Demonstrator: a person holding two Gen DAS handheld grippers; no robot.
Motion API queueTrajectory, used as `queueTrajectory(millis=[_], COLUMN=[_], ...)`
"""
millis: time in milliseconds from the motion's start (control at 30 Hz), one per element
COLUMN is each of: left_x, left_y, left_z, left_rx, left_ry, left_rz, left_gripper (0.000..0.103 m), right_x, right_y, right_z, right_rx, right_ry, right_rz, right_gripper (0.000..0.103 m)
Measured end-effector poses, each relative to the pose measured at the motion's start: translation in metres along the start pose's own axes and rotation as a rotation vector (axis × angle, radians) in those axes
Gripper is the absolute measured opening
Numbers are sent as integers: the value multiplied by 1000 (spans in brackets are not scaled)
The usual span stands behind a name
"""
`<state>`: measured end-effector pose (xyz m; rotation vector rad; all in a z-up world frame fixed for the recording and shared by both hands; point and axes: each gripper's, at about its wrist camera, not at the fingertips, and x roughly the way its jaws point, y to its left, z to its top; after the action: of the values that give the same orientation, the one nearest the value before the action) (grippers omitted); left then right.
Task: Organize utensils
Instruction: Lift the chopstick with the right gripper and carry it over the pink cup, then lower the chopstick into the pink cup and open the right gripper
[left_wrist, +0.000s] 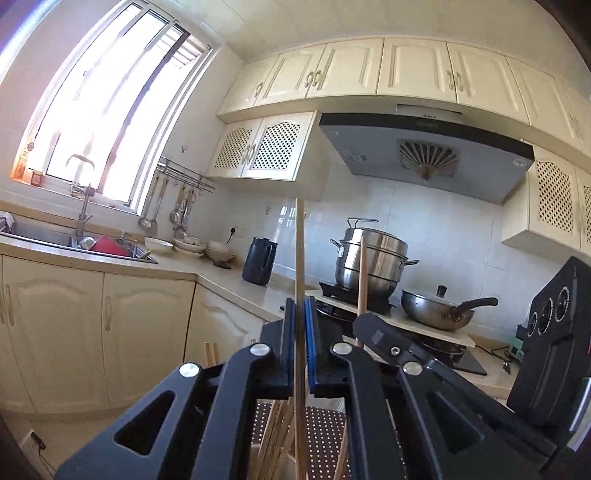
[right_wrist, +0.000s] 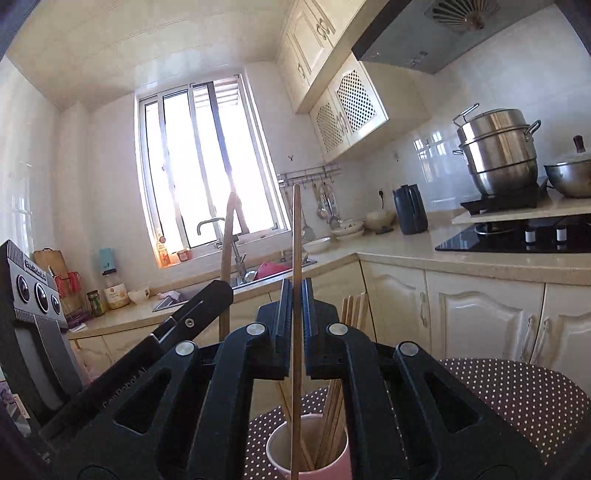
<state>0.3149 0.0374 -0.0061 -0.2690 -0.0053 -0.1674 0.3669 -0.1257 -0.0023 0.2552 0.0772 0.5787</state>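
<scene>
Item: we clamp one chopstick (right_wrist: 296, 236) per gripper, left gripper (left_wrist: 300, 314) and right gripper (right_wrist: 295, 295), above the cup (right_wrist: 273, 448); several already stowed, two pending.

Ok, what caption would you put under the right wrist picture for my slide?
Right gripper shut on an upright chopstick above a pink cup of chopsticks.

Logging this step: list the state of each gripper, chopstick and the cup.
left gripper: shut on a chopstick
left chopstick: held upright
right gripper: shut on a chopstick
right chopstick: held upright, lower end in the cup
pink cup: upright, holding more chopsticks
</scene>
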Motion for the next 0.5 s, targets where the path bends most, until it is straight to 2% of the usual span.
queueTrajectory(millis=[233, 500], left_x=[21, 31], left_y=[13, 23], left_z=[-6, -21], left_rx=[-24, -19], left_ry=[-49, -48], left_rz=[44, 78], left_gripper=[5, 5], right_x=[16, 28], right_y=[-4, -13], right_z=[-6, -26], right_rx=[-25, -8], right_ry=[-51, -26], right_rz=[-10, -3], right_gripper=[5, 5])
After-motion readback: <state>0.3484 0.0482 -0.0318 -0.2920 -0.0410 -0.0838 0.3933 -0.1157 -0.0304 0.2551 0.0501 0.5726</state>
